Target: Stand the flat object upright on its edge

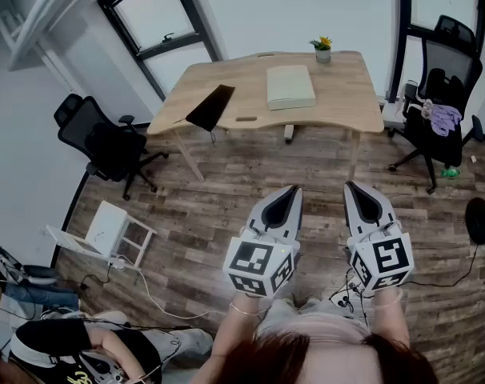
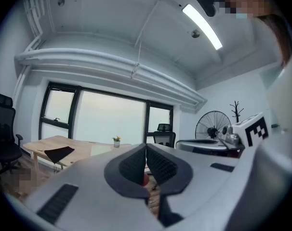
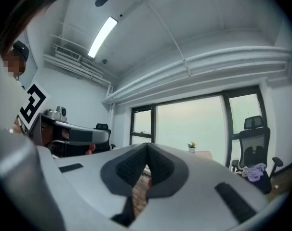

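Cream slab (image 1: 290,86): lies flat on the wooden table (image 1: 346,106), near a potted plant (image 1: 323,49).
Handling: looks stiff and book-like, probably moderately heavy; best pinched at 1 long edge, then tipped up.
Left gripper (image 1: 292,192): jaws pressed together, empty.
Right gripper (image 1: 353,187): jaws pressed together, empty.
Relation: slab well apart from the 2 grippers, ahead across the floor.

You had soft daylight from the windows (image 2: 95,117) and a glaring ceiling strip light (image 2: 202,26); both gripper views bent and darkened at their edges.
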